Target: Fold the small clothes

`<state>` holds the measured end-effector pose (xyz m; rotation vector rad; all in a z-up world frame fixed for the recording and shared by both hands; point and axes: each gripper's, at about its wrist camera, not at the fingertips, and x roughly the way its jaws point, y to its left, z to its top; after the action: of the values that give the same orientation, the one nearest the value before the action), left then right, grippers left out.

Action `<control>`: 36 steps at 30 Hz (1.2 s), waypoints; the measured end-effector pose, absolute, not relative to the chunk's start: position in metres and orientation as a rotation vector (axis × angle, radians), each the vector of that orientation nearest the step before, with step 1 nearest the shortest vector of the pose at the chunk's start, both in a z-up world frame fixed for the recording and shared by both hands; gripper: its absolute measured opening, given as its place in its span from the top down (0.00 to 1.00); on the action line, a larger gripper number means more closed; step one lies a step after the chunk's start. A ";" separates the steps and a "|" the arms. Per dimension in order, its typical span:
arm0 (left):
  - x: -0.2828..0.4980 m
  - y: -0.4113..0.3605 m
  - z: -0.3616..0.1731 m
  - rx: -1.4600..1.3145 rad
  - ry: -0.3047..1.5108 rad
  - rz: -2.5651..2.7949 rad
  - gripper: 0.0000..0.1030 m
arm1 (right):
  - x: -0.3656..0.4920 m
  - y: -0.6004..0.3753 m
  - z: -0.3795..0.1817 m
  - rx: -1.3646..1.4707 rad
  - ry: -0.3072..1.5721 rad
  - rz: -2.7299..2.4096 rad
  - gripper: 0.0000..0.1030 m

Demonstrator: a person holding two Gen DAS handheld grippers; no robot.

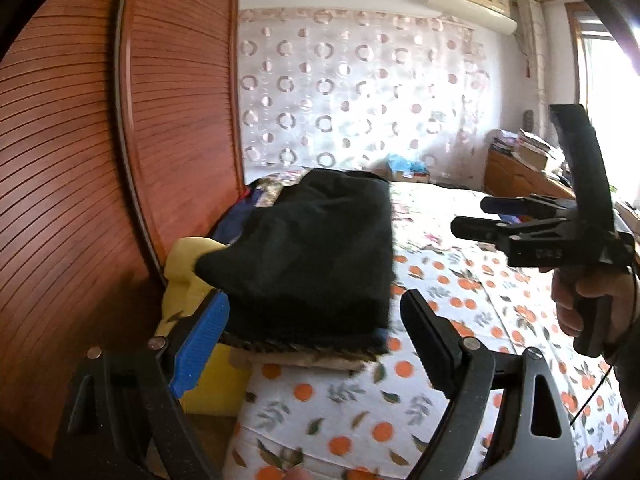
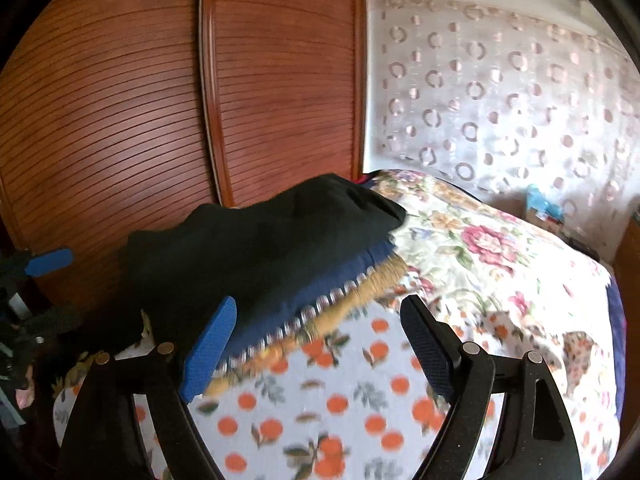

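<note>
A stack of folded clothes lies on the bed near the wardrobe. A black garment [image 1: 320, 256] is on top, also in the right wrist view [image 2: 248, 248]. Under it lie a navy piece [image 2: 320, 292] and a tan striped piece [image 2: 360, 296]. My left gripper [image 1: 316, 344] is open and empty, its jaws either side of the stack's near edge. My right gripper [image 2: 320, 348] is open and empty just in front of the stack. It also shows from the side in the left wrist view [image 1: 472, 216], held in a hand.
The bed sheet [image 1: 460, 300] has an orange fruit print; a floral cover [image 2: 480, 248] lies further back. A wooden slatted wardrobe [image 1: 80, 140] stands left of the bed. A yellow item [image 1: 188, 280] lies beside the stack. A dresser [image 1: 516, 176] stands at the far right.
</note>
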<state>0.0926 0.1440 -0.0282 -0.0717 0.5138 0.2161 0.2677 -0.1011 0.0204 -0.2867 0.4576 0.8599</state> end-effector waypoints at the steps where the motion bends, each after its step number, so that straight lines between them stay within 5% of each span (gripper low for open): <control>1: 0.091 0.140 -0.028 -0.070 0.513 0.203 0.15 | 0.260 -0.110 0.020 -0.279 0.460 0.855 0.17; 24: 0.074 0.013 0.036 0.032 0.407 -0.014 0.15 | 0.086 -0.278 0.063 -0.060 0.297 0.480 0.17; 36: 0.073 -0.012 0.044 0.004 0.382 -0.049 0.15 | 0.060 -0.282 0.055 -0.035 0.255 0.418 0.17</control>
<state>0.0727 -0.0124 0.0438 0.0037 0.3818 -0.0494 0.0596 -0.2819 0.0550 -0.0354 0.2548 0.4175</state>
